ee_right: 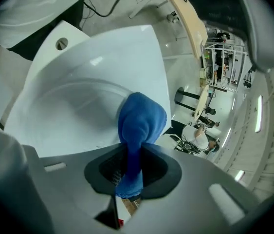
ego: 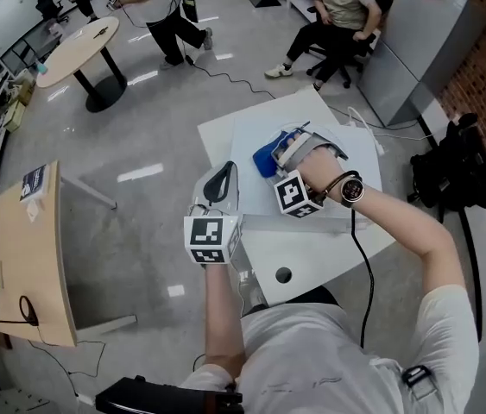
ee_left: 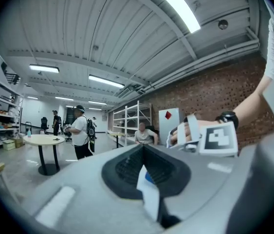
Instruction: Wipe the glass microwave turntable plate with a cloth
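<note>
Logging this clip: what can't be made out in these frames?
1. Right gripper view: the blue cloth, clamped in the right gripper, hides where it meets the glass plate.
2. Head view: the plate is lost under that gripper and the hand.
3. Left gripper view: a pale sliver sits in the left gripper's shut jaws; too close and blurred to identify.

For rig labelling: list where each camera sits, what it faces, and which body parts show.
Head view: on the person's head, facing steeply down at the white table; both forearms, left claw and right claw show.
Left gripper view: on the left claw, tilted up toward the ceiling; that claw, shut, and the right hand show.
Right gripper view: on the right claw, facing down at the glass plate; that claw pinches the blue cloth.
Shared: head and right gripper views both show the cloth.
</note>
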Motion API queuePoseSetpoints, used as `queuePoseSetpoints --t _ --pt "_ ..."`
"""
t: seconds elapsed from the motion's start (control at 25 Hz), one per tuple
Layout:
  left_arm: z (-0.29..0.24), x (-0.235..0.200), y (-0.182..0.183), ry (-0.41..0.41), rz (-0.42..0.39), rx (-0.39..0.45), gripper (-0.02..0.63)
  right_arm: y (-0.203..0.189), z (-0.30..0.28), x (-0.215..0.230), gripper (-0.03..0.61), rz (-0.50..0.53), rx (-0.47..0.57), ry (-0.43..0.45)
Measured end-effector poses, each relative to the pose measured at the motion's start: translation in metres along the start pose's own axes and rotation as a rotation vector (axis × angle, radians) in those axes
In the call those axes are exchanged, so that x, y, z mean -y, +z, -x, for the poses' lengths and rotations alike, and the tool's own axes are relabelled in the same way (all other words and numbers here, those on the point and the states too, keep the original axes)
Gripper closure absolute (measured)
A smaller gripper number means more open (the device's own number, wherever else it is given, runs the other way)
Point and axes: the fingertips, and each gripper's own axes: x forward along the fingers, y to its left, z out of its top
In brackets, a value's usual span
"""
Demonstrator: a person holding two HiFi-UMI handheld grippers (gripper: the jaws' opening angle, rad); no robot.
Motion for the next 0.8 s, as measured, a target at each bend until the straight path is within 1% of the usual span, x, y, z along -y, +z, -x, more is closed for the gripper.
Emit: queuePoseSetpoints --t 0.16,0.24,0.32,0.48,0.64,0.72,0.8 --pt "-0.007 0.003 -0.002 0.010 0.005 -0.012 0.612 -0.025 -0.039 0.015 0.520 -0.057 -0.056 0.014" --pt "-0.013 0.007 -0.003 -0.001 0.003 -0.017 0.612 -0.043 -0.053 0.013 0.520 -0.065 -0.101 0.025" --pt "-0.020 0.013 -0.004 -0.017 0.002 -0.021 0.612 -0.064 -0.062 0.002 0.520 -0.076 -0.139 0.048" --pt "-0.036 0.030 -0.007 -0.060 0.005 -0.023 0.611 -0.110 -0.066 -0.042 0.520 -0.123 -0.203 0.118" --pt "-0.052 0.052 -0.010 -0.122 0.010 -0.027 0.612 -0.149 -0.052 -0.095 0.520 -0.183 -0.257 0.186" --pt "-0.058 0.061 -0.010 -0.145 0.011 -0.023 0.612 -0.159 -0.039 -0.120 0.520 -0.201 -0.274 0.214" --pt "-0.061 0.068 -0.010 -0.163 0.013 -0.022 0.611 -0.160 -0.023 -0.143 0.520 -0.207 -0.280 0.237"
